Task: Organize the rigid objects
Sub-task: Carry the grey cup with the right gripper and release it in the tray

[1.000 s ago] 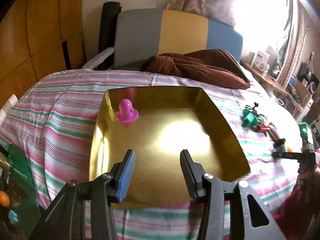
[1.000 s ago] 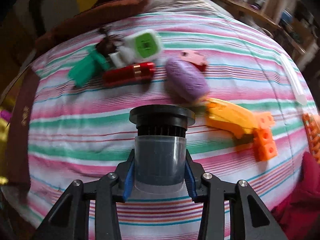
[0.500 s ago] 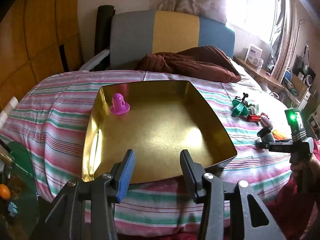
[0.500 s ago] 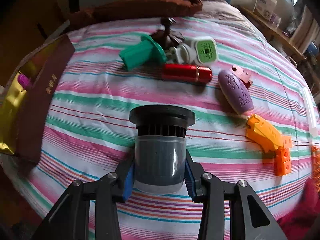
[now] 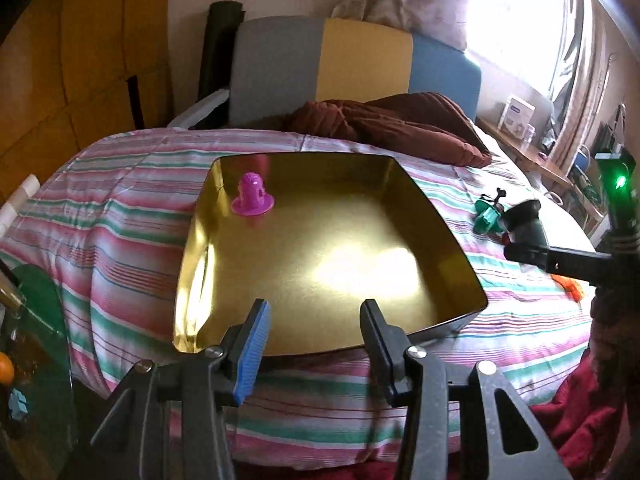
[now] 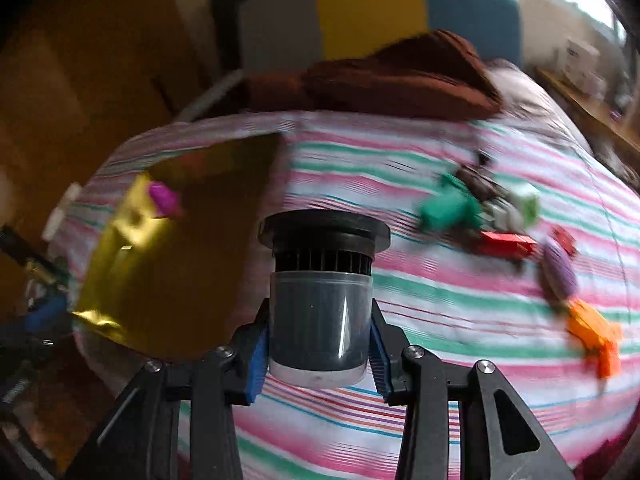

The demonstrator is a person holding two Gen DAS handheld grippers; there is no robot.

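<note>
The right wrist view is badly blurred, so the toys point(image 6: 500, 216) at right can't really be identified. A grey canister point(image 6: 320, 312) is pinched by the right gripper point(image 6: 318, 354) at lower centre. The left gripper point(image 5: 316, 344) is spread over nothing, its base cut off, below the gold tray point(image 5: 452, 240).

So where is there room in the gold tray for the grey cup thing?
Nearly all of the gold tray is bare; only the pink toy sits near its far left corner. It is crowded beside the tray, where the green toy and red tube lie.
</note>
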